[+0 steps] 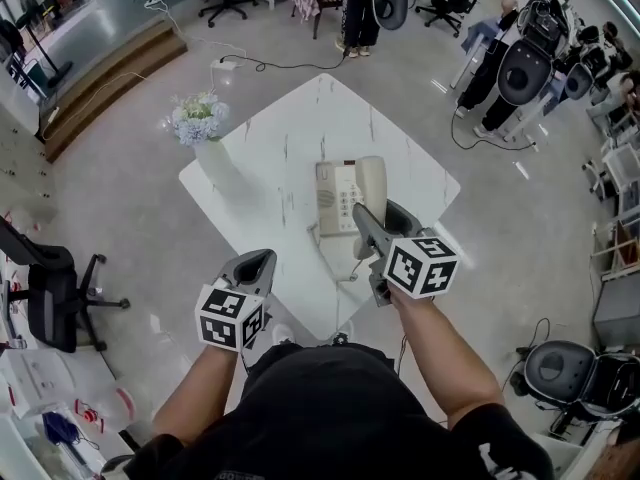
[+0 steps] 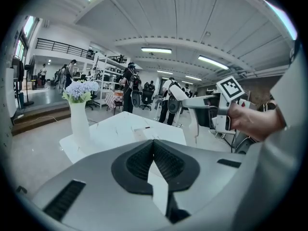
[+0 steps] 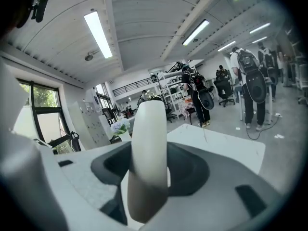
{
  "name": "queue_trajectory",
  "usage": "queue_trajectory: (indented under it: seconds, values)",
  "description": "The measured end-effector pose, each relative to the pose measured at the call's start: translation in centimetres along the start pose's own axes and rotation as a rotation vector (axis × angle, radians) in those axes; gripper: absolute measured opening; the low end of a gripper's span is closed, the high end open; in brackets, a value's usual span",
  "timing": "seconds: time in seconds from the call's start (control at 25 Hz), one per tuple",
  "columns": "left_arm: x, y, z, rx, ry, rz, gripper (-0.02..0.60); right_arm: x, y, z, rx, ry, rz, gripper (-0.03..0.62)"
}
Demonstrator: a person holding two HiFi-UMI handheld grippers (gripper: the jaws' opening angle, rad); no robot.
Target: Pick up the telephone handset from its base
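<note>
A cream telephone base [image 1: 335, 198] with a keypad lies on the white table [image 1: 300, 118]. The cream handset [image 1: 371, 180] is at the base's right side, and my right gripper [image 1: 372, 218] is shut on it. In the right gripper view the handset [image 3: 149, 143] stands upright between the two jaws, pointing toward the ceiling. A thin cord [image 1: 345, 268] trails from the phone toward the table's near corner. My left gripper [image 1: 256, 264] hovers at the table's near left edge, shut, with nothing in its jaws [image 2: 154, 150].
A white vase of pale blue flowers [image 1: 205, 133] stands at the table's left corner, also in the left gripper view [image 2: 79, 114]. Office chairs, cables and several people surround the table on the grey floor. A black chair [image 1: 50, 298] is at the left.
</note>
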State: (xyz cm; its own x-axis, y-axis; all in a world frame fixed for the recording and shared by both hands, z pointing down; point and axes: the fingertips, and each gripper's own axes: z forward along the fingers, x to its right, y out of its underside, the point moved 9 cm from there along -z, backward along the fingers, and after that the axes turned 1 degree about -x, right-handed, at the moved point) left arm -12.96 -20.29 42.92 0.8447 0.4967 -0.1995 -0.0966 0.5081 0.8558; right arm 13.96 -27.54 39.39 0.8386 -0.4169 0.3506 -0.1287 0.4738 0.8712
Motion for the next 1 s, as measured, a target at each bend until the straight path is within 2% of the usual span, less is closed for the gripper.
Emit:
queue_trajectory:
  seconds: [0.28, 0.56, 1.0]
  values:
    - [0.8, -1.1, -0.1, 0.021, 0.018, 0.018, 0.002, -0.2, 0.5, -5.1, 0.074, 0.005, -0.016, 0.215]
    - [1.5, -1.9, 0.0, 0.03, 0.037, 0.034, 0.003, -0.3, 1.8, -8.1, 0.1, 0.023, -0.026, 0.215]
    - [2.5, -1.9, 0.1, 0.027, 0.064, 0.051, 0.002, 0.2, 3.9, -9.3, 0.098, 0.059, -0.046, 0.215]
